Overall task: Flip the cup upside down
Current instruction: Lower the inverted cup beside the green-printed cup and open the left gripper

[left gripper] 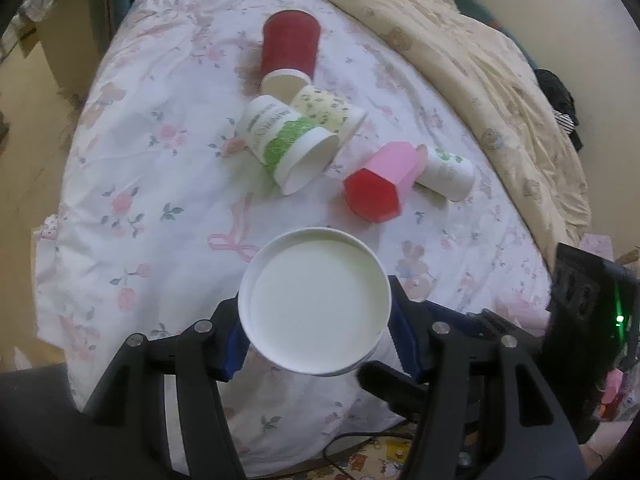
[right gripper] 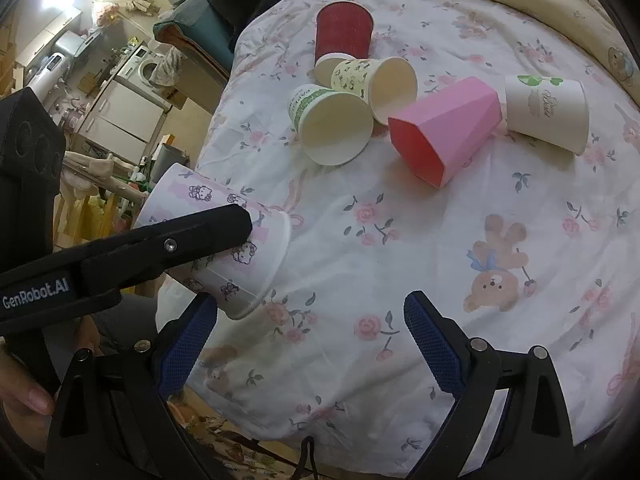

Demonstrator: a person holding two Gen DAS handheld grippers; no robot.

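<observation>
My left gripper (left gripper: 316,344) is shut on a white paper cup with pink kitten prints (right gripper: 224,240). In the left wrist view its round end (left gripper: 316,300) faces the camera. In the right wrist view the cup hangs on its side above the bed's left edge, its wide rim toward the bed. My right gripper (right gripper: 308,340) is open and empty over the floral sheet. Several other cups lie on the bed: a red one (right gripper: 342,36), a yellow-patterned one (right gripper: 372,80), a green-banded one (right gripper: 332,128), a pink hexagonal one (right gripper: 448,128) and a white one with green print (right gripper: 546,108).
The floral sheet (right gripper: 400,248) covers the bed. A cream bear-print blanket (left gripper: 480,60) is bunched along the far right. The bed's left edge drops to the floor with furniture and appliances (right gripper: 132,92) beyond.
</observation>
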